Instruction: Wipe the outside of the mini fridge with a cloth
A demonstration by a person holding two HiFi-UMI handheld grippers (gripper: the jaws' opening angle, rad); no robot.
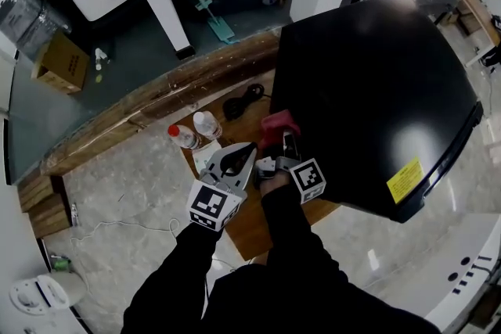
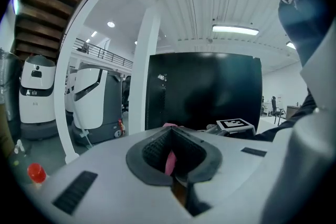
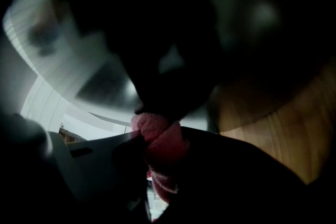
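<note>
I am pressing the pink terry cloth (image 1: 275, 123), clamped in my right gripper (image 1: 284, 141), against the side of the glossy black mini fridge (image 1: 376, 90) on the wooden counter (image 1: 250, 227). Next comes sweeping firmly along that panel. My left gripper (image 1: 241, 158) is hanging closed.

Both dark-sleeved arms (image 1: 286, 235) reach forward, grippers side by side. The left gripper (image 1: 249, 152) has its tongs drawn together, angled toward its neighbour. The right gripper (image 1: 288, 143) has its tongs clamped on a pink cloth (image 3: 157, 136).
</note>
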